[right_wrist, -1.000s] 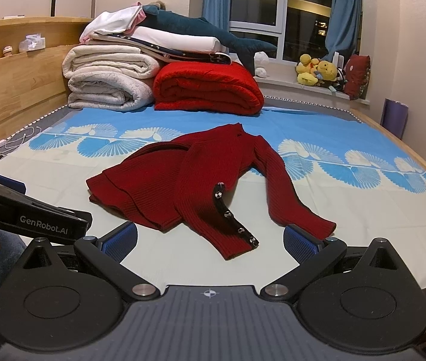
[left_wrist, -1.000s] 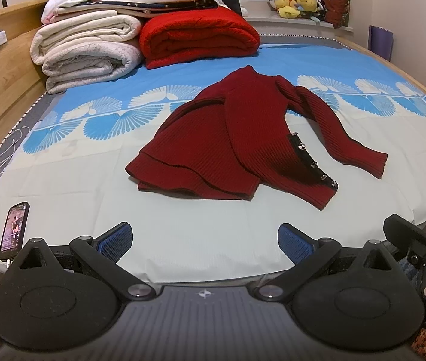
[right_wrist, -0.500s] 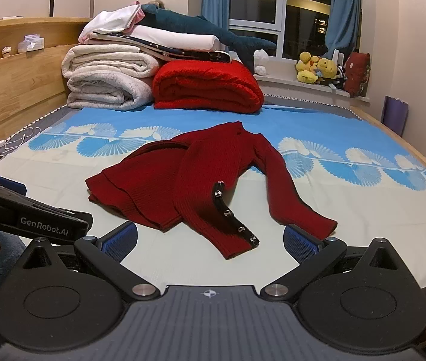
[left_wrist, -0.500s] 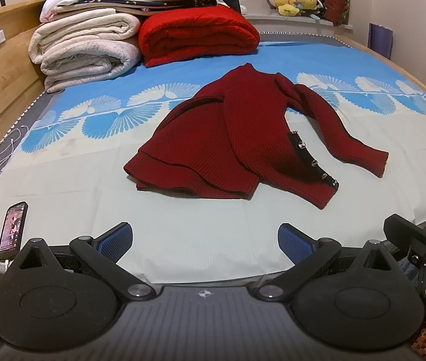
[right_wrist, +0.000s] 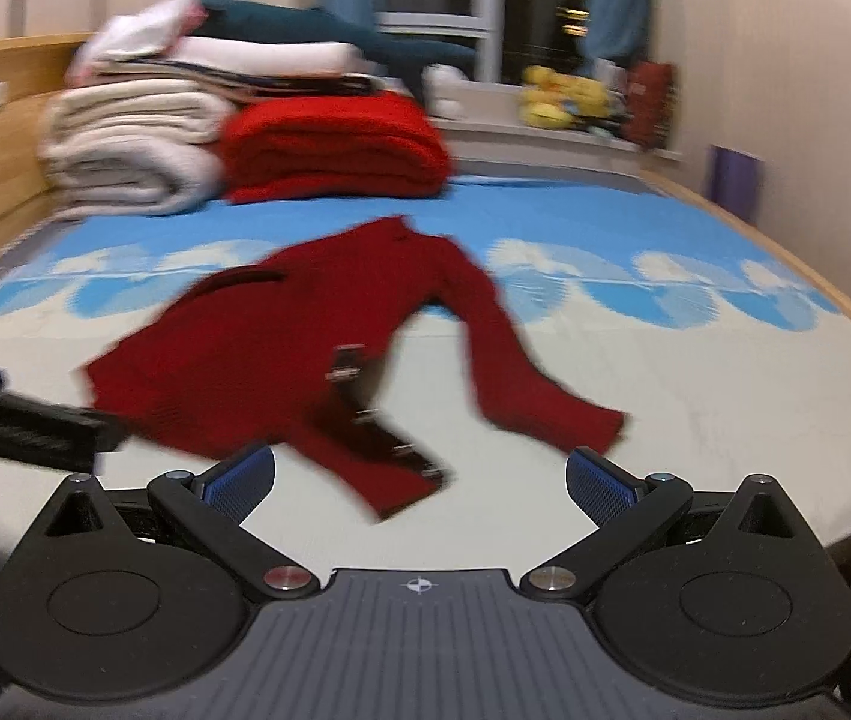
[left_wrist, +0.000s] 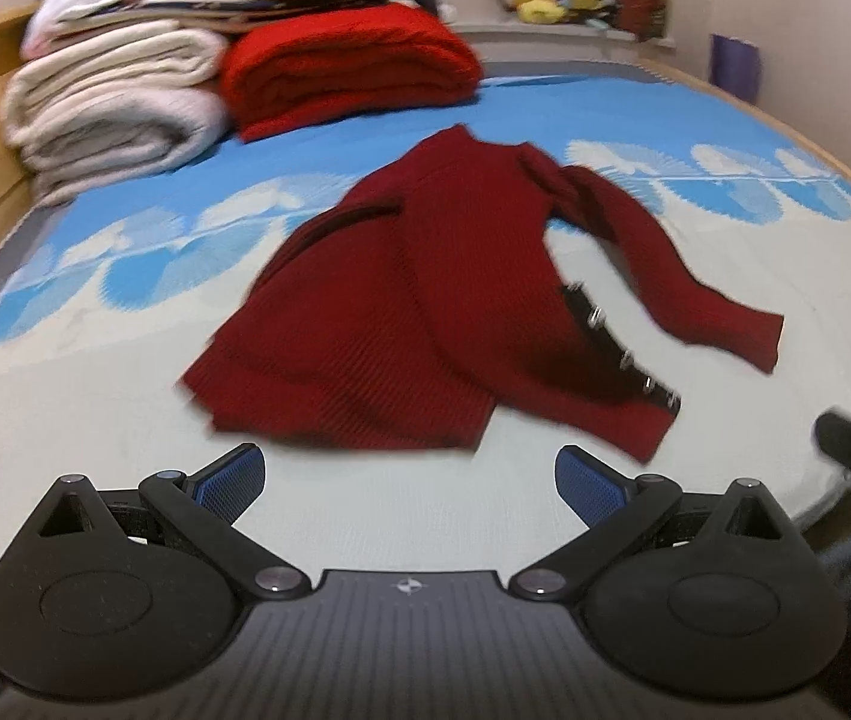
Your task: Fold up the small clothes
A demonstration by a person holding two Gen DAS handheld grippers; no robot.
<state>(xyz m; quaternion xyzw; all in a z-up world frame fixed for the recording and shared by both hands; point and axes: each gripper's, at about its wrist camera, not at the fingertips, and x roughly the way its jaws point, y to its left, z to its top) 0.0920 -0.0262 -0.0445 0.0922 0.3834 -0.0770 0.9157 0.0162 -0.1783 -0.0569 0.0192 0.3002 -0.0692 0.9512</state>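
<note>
Ahead, bare sheet (left_wrist: 395, 516) is seen between the sweater (left_wrist: 425, 324) hem and bed edge; left gripper (left_wrist: 410, 480) and right gripper (right_wrist: 419, 480) are held wide open, empty, touching nothing

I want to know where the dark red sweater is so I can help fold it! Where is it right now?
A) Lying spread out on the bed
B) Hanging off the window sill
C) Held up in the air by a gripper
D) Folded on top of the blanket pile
A: the dark red sweater lies spread on the bed sheet, and both the left gripper and the right gripper are open and empty.
</note>
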